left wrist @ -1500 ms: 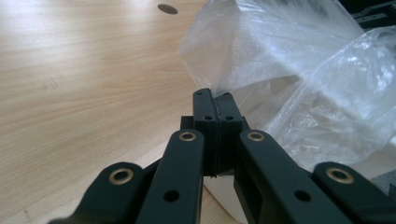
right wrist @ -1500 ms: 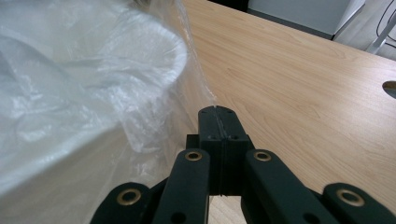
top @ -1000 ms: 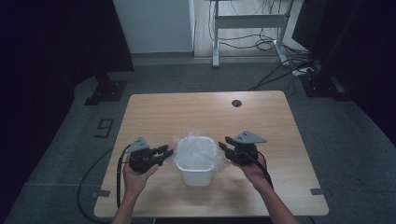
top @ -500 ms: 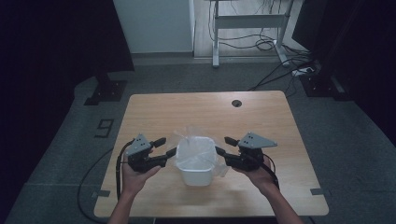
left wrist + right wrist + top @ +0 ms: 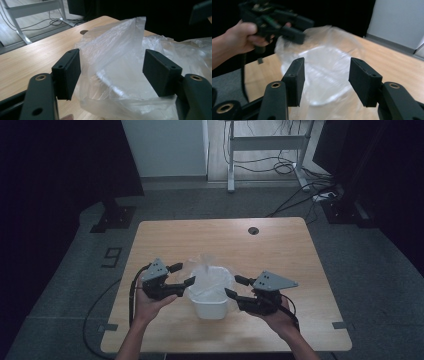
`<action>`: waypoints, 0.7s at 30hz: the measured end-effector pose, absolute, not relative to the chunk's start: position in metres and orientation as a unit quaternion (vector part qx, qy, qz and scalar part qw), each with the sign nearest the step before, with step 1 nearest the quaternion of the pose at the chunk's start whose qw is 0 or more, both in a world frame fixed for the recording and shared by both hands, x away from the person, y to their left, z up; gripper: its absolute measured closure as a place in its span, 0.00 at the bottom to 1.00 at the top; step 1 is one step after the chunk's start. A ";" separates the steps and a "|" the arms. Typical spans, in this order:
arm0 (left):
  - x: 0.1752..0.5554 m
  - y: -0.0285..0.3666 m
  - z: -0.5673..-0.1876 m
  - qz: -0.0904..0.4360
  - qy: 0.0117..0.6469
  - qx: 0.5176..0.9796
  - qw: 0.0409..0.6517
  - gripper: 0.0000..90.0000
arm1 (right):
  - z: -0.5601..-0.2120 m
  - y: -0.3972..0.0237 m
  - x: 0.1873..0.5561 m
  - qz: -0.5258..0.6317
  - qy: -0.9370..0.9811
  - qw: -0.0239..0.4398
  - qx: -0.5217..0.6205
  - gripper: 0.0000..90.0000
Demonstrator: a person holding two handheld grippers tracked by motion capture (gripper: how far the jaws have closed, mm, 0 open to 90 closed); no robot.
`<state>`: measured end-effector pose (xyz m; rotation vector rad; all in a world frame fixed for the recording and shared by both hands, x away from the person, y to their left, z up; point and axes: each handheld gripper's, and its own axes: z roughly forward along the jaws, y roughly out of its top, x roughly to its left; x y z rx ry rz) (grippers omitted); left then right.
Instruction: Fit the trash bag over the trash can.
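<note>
Lining a white bin [image 5: 210, 307] with a clear bag [image 5: 207, 279], near the front middle of the counter [image 5: 280, 250]. Left gripper [image 5: 182, 274] and right gripper [image 5: 234, 287] flank the bin, fingers [image 5: 67, 72] apart on both, just been opening, clamped on nothing; film sits loose between the left ones. Best to regrip the bag's rim on opposite sides, pull outward evenly, fold over the lip without tipping the bin.

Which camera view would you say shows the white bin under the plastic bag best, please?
The high view: the white bin shows its bare front wall below the plastic bag. In both gripper views the bag veils it, leaving only its rim visible.
</note>
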<state>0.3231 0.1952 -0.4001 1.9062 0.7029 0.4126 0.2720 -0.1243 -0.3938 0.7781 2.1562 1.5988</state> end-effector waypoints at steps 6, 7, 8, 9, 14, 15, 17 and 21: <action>0.334 0.191 -0.404 0.166 0.313 0.796 0.491 0.40 | -0.406 -0.119 0.263 0.553 0.773 0.151 0.271 0.50; 0.336 0.191 -0.405 0.166 0.317 0.795 0.490 0.45 | -0.407 -0.118 0.262 0.553 0.775 0.148 0.268 0.50; 0.337 0.191 -0.407 0.166 0.319 0.795 0.488 0.48 | -0.407 -0.117 0.262 0.552 0.777 0.145 0.266 0.50; 0.338 0.192 -0.408 0.164 0.320 0.795 0.489 0.51 | -0.407 -0.116 0.261 0.551 0.779 0.144 0.264 0.50; 0.341 0.194 -0.414 0.157 0.324 0.793 0.492 0.66 | -0.405 -0.110 0.252 0.548 0.785 0.143 0.253 0.50; 0.341 0.195 -0.414 0.155 0.324 0.793 0.492 0.68 | -0.405 -0.109 0.251 0.546 0.785 0.145 0.253 0.50; 0.342 0.195 -0.415 0.152 0.327 0.793 0.492 0.78 | -0.407 -0.106 0.249 0.537 0.790 0.153 0.254 0.50; 0.342 0.196 -0.415 0.151 0.328 0.790 0.496 0.93 | -0.412 -0.102 0.248 0.523 0.796 0.177 0.248 0.72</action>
